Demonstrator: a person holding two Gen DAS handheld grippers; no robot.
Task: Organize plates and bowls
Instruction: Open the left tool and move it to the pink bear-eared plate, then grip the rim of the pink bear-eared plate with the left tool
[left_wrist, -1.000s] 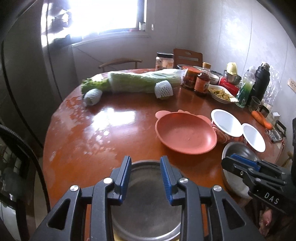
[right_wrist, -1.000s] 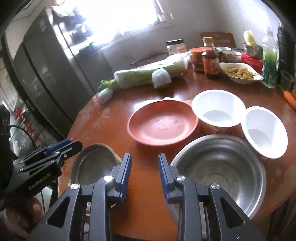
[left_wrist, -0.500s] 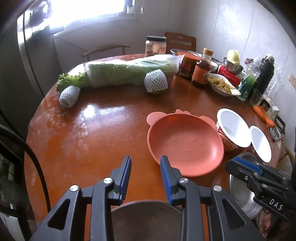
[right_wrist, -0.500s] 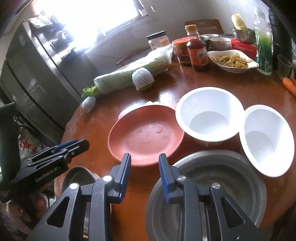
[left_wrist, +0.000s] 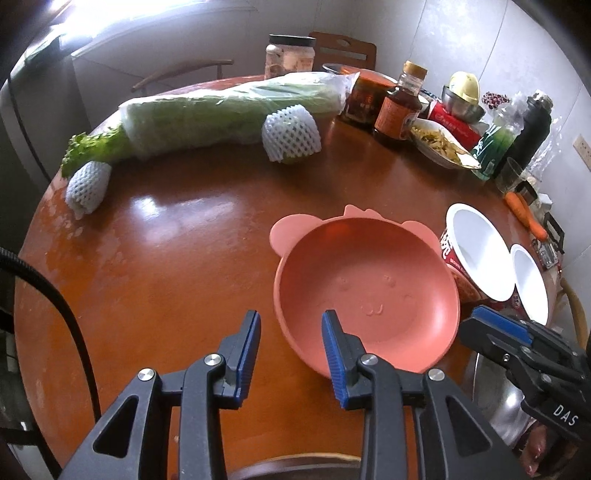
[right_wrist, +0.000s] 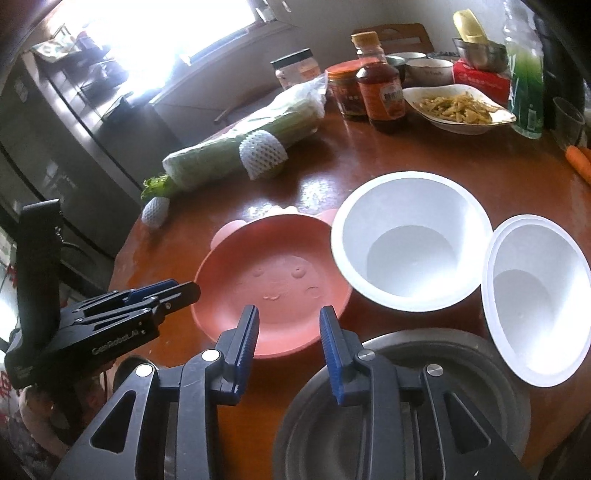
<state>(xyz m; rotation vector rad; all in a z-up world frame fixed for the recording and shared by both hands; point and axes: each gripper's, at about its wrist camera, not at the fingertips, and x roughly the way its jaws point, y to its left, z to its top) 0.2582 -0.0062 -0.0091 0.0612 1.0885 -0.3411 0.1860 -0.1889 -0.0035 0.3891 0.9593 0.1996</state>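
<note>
Pink plate (left_wrist: 365, 291), shallow, with two round ears and a small tuft on its far rim and a faint face pressed into its floor, sits near the middle of the round reddish-brown surface (left_wrist: 166, 258). Just beside it on the right stands a white paper bowl (right_wrist: 410, 236) with red print on its outer wall, its rim touching or almost touching the plate's; a second white bowl (right_wrist: 535, 299) leans next to that one. A steel basin (right_wrist: 402, 410) lies at the near edge, under the right gripper (right_wrist: 288, 330), whose blue-padded jaws stand apart with nothing between them, above the gap between plate and basin. The left gripper (left_wrist: 290, 341) is likewise parted and empty, hanging over the plate's near-left rim. Farther back lie bagged celery (left_wrist: 221, 114), jars and a dish of food.
</note>
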